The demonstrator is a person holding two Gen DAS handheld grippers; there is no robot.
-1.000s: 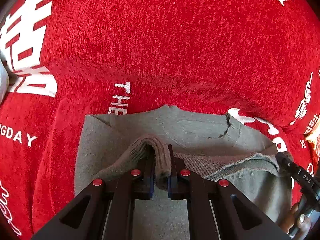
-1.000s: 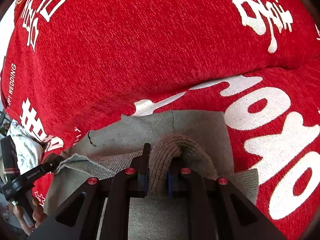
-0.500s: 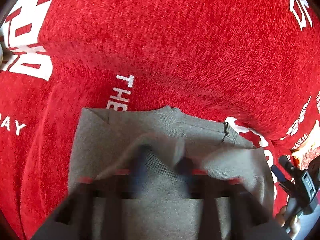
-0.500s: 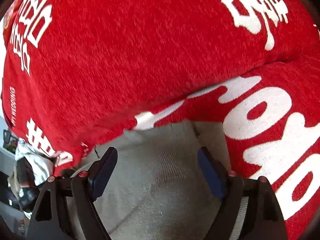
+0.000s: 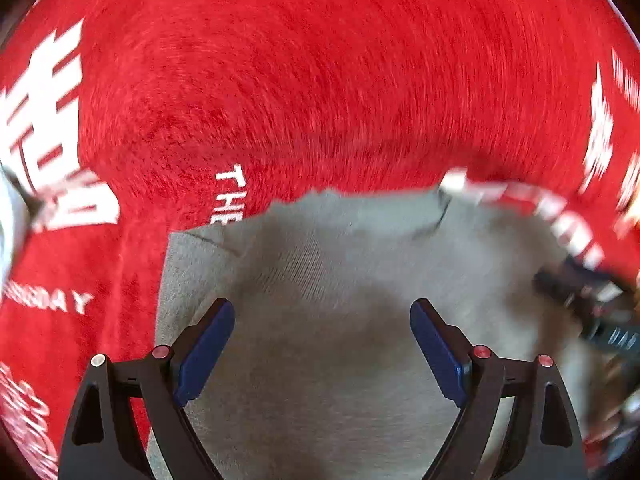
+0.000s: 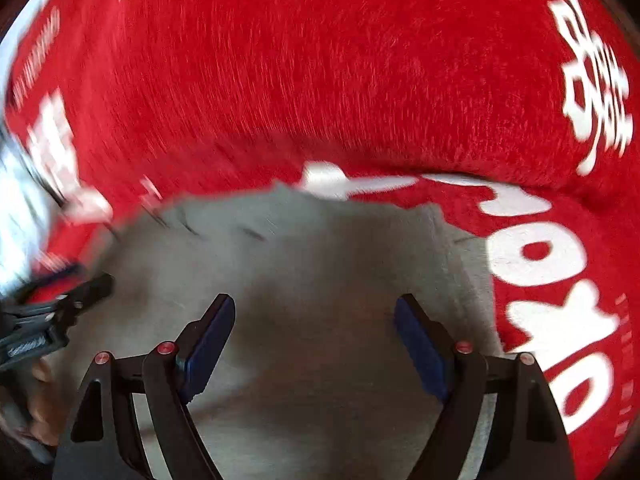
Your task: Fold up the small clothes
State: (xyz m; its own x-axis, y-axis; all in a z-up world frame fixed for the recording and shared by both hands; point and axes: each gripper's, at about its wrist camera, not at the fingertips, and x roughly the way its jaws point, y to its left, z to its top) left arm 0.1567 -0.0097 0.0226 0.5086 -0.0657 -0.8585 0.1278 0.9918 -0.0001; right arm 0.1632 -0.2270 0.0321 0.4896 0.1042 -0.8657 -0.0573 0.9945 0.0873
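Only right view (image 6: 40,396) shows hand beside grey garment (image 6: 320,264).

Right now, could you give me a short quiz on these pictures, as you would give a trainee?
1. True or false: the left tool is clamped on the grey garment.
2. What does the grey garment lie on? A) bare wood B) a red cloth with white lettering C) a blue towel
3. Fill in: in the right wrist view, the right tool has its blue pads standing ____, with nothing pinched.

Key
1. False: its jaws stand wide and have just been opening; the cloth lies flat below them.
2. B, the red cloth.
3. apart.
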